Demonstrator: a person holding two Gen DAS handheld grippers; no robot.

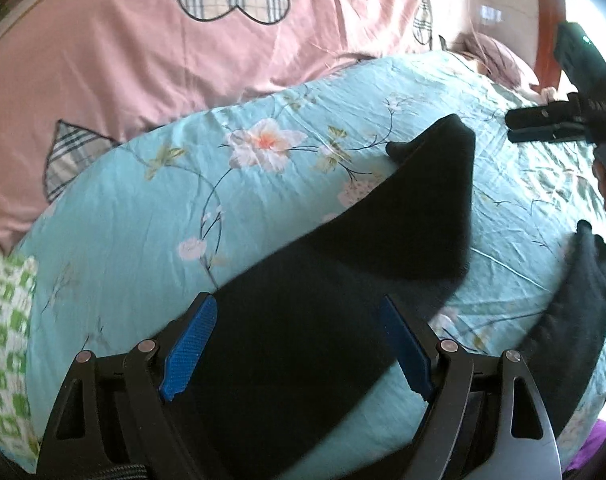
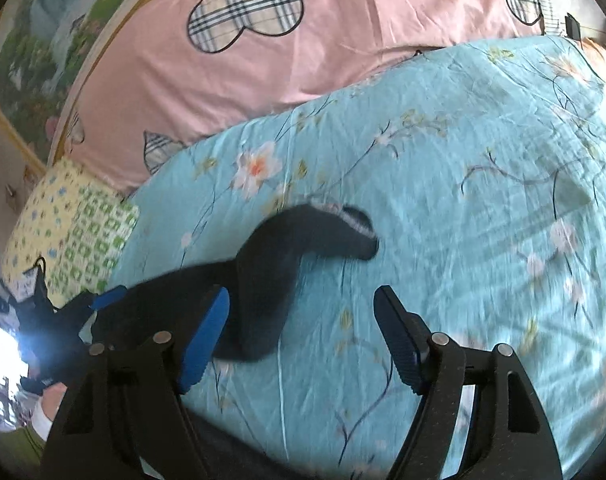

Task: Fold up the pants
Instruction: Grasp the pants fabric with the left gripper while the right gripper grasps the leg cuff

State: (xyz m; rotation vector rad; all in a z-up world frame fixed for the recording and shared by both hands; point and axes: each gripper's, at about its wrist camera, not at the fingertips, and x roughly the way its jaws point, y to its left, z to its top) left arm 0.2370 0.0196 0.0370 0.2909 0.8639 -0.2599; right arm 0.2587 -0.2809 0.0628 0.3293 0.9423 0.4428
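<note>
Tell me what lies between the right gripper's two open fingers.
In the right wrist view, only bare floral bedsheet lies between the right gripper's fingers; the black pants sit just left, behind its left finger.

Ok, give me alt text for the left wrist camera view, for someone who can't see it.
Black pants lie spread on a turquoise floral bedsheet, running under the open left gripper at the bottom of the frame. The right gripper hovers at the far right edge, and a pink quilt with plaid hearts lies behind the sheet.
</note>
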